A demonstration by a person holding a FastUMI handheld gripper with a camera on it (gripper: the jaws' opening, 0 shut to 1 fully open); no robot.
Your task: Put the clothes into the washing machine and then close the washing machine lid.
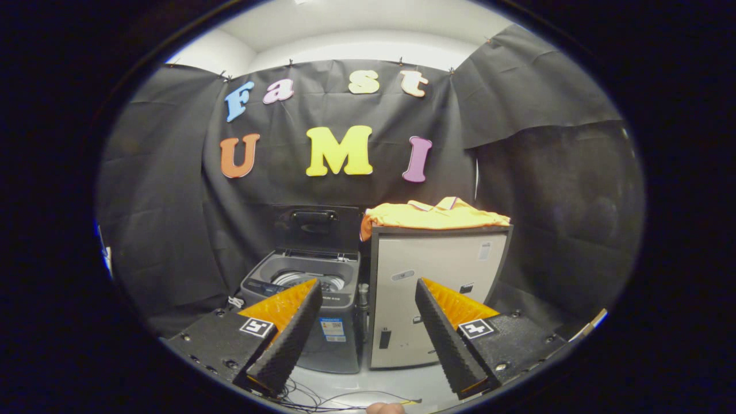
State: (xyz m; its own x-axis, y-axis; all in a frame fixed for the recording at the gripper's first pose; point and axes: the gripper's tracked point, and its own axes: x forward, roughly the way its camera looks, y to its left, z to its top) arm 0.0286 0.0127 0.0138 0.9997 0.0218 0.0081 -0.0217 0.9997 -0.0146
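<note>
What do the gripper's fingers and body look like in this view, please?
The gripper has two wedge-shaped fingers: black ribbed pads on the inner faces, orange ridged outer sides. Each sits on a black bolted base bearing a square black-and-white marker. Thin cables trail below them.

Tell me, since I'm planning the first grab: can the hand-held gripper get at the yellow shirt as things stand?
Probably yes. The yellow shirt lies exposed on top of the white cabinet, beyond the open, empty hand-held gripper, with nothing between them. It would still need to move forward and up.

Claw [368,299] spread empty, washer [307,287] lid [315,228] up, clothes [431,215] atop cabinet [437,287]
</note>
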